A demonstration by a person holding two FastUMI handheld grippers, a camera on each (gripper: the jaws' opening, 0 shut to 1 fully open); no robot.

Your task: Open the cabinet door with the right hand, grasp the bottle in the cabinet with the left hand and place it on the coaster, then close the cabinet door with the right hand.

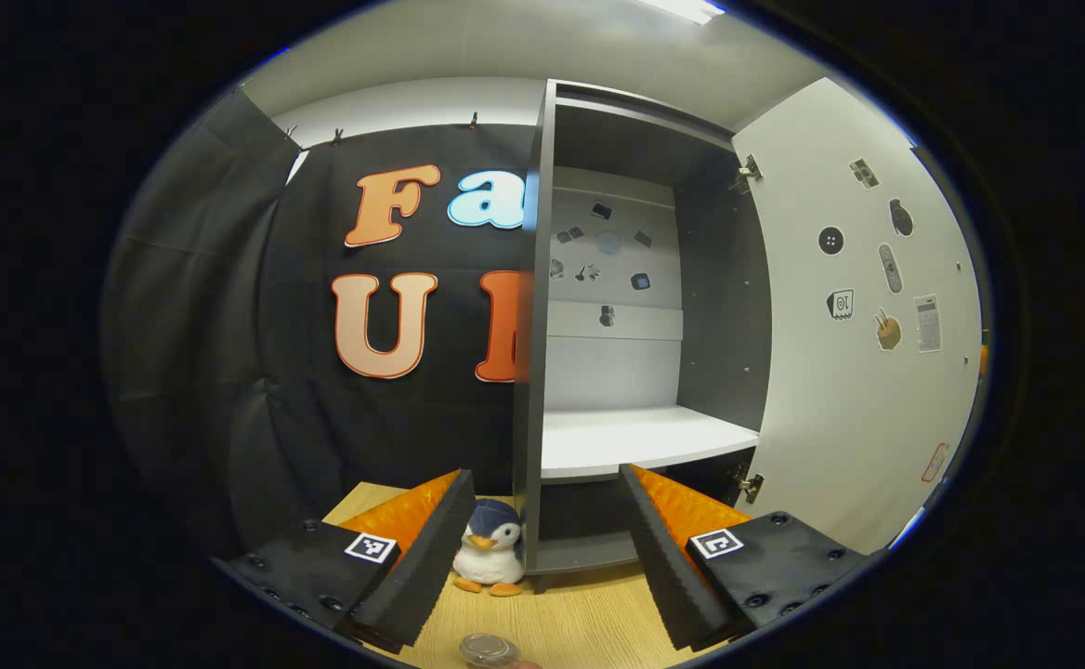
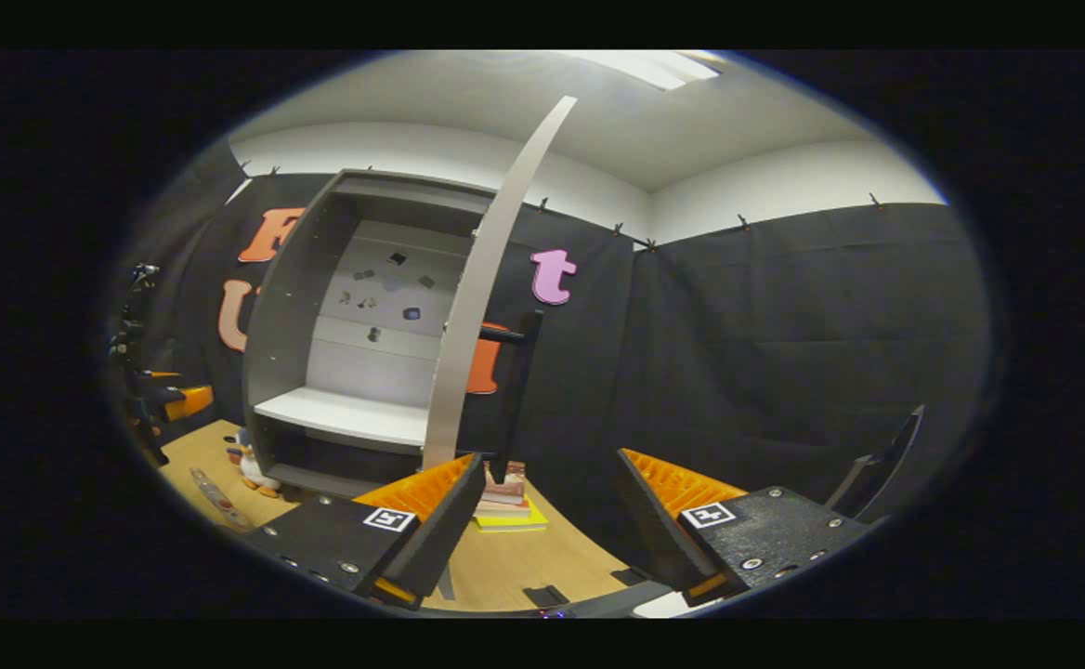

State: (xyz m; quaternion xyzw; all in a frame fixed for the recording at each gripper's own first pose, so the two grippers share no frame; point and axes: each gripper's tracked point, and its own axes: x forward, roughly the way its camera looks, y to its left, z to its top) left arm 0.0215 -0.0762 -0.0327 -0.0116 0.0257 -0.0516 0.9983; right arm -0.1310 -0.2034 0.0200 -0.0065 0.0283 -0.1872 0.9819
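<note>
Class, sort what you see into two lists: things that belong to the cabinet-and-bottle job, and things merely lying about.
Job:
cabinet, shelf bare
cabinet door, open
bottle, its top between the left gripper fingers
right gripper, open

Lying about:
penguin toy
stacked books

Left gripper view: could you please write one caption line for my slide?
Left gripper with open jaws faces the open cabinet, door swung wide, toy penguin beside its base.
</note>
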